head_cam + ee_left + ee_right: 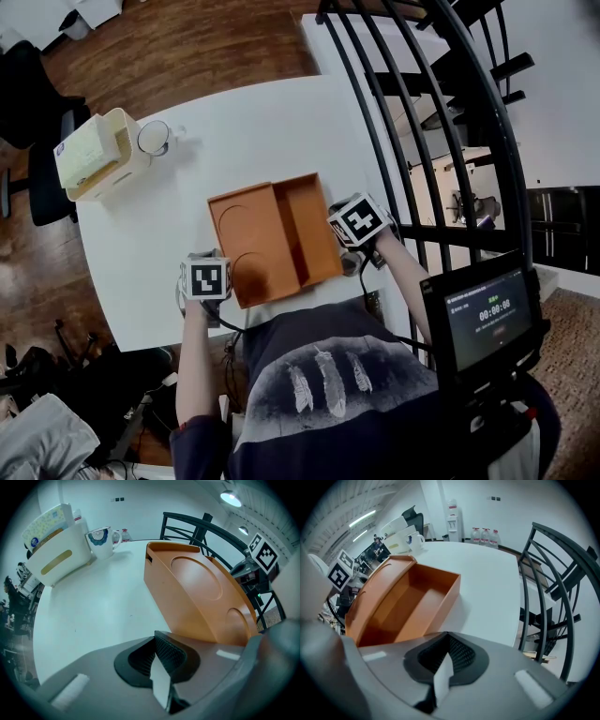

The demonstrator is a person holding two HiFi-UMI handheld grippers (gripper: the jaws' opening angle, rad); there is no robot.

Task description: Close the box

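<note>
The box (277, 239) sits on the white surface (234, 122) close to the edge nearest me. Its lid (244, 246) is open and leans at a tilt on my left side of the empty tray (307, 225), so closing is not yet done. My left hand-held gripper (206, 278) hangs just beside the lid's near-left corner, and my right hand-held gripper (359, 223) is by the tray's right corner. Both have their jaws pressed together with nothing between them, and I cannot tell whether either one touches the orange material. Since neither is clamped on anything, I expect to swing the lid over by pushing with closed tips, and that is the main hazard. The lid's face looks smooth and sloped (with two shallow round recesses), so a tip could skid off it and let the lid drop back or slam. A sideways push could also slide the whole light-looking box instead of turning the lid, because nothing pins the tray. A slide towards me could take it over the near edge. If my right hand-held gripper hangs over the tray's rim when the lid comes down, the lid would land on it and stop short of shut. The white holder (98, 155) and mug (155, 138) stand well apart at the far left corner, so I judge them safe. The black railing (422, 112) on my right is near enough to catch my right elbow on a wide swing.
</note>
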